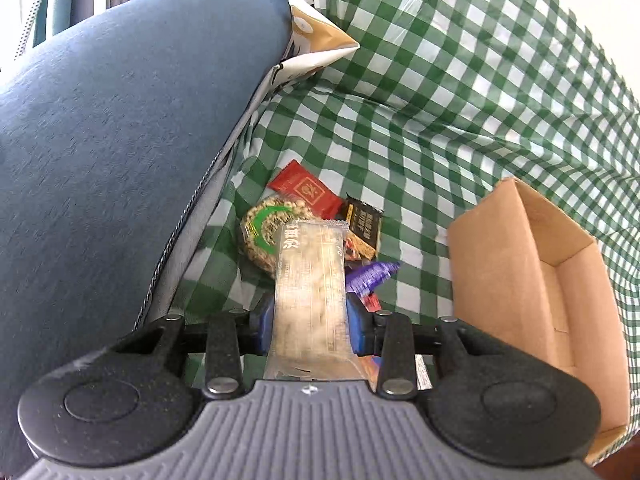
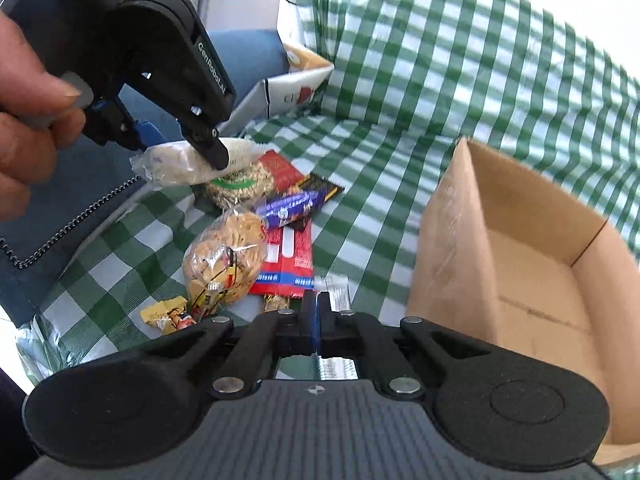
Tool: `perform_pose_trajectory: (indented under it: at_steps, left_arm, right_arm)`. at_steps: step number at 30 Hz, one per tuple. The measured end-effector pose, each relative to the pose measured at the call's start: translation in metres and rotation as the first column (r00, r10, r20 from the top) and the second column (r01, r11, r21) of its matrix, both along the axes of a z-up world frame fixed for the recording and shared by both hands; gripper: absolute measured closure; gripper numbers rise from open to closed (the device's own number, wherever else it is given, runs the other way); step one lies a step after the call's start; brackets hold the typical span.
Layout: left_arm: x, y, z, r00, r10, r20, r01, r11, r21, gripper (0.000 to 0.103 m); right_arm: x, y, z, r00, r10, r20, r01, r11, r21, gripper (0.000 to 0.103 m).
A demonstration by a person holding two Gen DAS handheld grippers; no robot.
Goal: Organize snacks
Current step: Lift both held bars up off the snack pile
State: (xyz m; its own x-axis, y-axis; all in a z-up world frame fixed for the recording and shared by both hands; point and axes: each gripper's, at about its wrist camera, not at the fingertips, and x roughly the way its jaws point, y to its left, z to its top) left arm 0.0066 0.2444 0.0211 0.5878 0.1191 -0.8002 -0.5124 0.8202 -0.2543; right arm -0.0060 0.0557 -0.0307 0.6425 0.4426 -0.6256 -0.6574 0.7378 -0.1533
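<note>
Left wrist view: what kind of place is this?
Probably a home living area: a green-and-white checked cloth beside a blue upholstered cushion, with wrapped snacks and an open brown cardboard box.

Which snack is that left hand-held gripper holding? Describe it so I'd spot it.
Start at the cardboard box on the green checked cloth; the snack pile lies to its left. Raised above that pile, clamped in the left hand-held gripper, is a long clear-wrapped puffed bar, pale where its neighbours are red, purple or black.
</note>
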Motion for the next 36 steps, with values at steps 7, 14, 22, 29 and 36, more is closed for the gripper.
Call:
perform_pose_trajectory:
  at_steps: [7, 14, 22, 29, 36]
  left_arm:
    - [-0.004, -0.001, -0.015, 0.992, -0.028, -0.125, 0.024, 0.999, -0.033, 0.063]
    - [-0.004, 0.002, -0.019, 0.990, -0.037, -0.137, 0.033, 0.999, -0.031, 0.063]
    - [0.000, 0.002, -0.019, 0.991, -0.044, -0.127, 0.040, 0.999, -0.033, 0.063]
    - [0.001, 0.001, -0.018, 0.993, -0.044, -0.110, 0.040, 0.999, -0.034, 0.063]
    - [0.001, -0.001, -0.018, 0.993, -0.050, -0.106, 0.047, 0.998, -0.032, 0.063]
  right_arm:
    - [0.000, -0.003, -0.019, 0.998, -0.007, -0.066, 0.002, 0.997, -0.072, 0.100]
    - [0.011, 0.021, -0.039, 0.999, -0.037, 0.021, 0.040, 0.980, -0.193, 0.074]
    - [0.029, 0.038, -0.063, 0.996, -0.091, 0.010, 0.090, 0.948, -0.306, 0.083]
    - [0.028, 0.028, -0.044, 0.995, -0.093, -0.031, 0.087, 0.982, -0.168, 0.101]
    - [0.012, 0.022, -0.028, 0.993, -0.049, -0.105, 0.042, 0.997, -0.068, 0.101]
